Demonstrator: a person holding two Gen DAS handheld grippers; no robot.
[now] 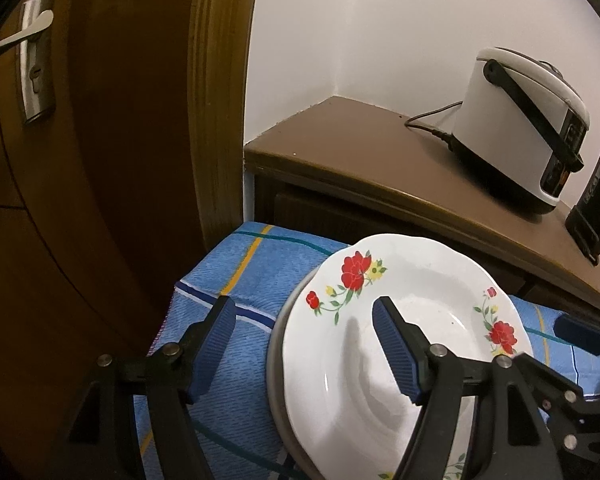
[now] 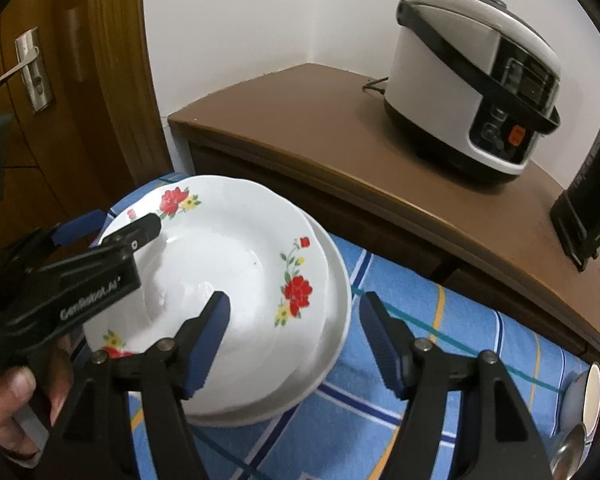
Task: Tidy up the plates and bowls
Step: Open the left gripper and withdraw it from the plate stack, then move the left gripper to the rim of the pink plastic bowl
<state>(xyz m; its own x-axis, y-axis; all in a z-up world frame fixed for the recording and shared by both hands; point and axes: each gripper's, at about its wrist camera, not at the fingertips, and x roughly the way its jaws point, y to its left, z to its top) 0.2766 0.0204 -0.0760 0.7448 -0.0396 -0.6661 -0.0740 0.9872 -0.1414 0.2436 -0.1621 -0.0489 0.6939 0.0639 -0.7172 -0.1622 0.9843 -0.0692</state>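
Note:
A white plate with red flowers point(image 1: 412, 320) point(image 2: 236, 264) lies on top of a stack of plates on the blue checked cloth point(image 1: 236, 280) point(image 2: 440, 340). My left gripper point(image 1: 304, 344) is open and straddles the stack's left rim, one finger over the plate and one over the cloth; it also shows in the right wrist view point(image 2: 112, 224). My right gripper point(image 2: 294, 340) is open and straddles the stack's right rim, and its finger tip shows at the right edge of the left wrist view point(image 1: 580, 334). Neither holds anything.
A brown cabinet point(image 1: 360, 160) point(image 2: 300, 120) stands behind the cloth with a white rice cooker point(image 1: 524, 128) point(image 2: 476, 100) and a black appliance point(image 2: 588, 192) on it. A wooden door point(image 1: 80, 160) is at the left. A steel bowl point(image 2: 584, 400) lies at the right edge.

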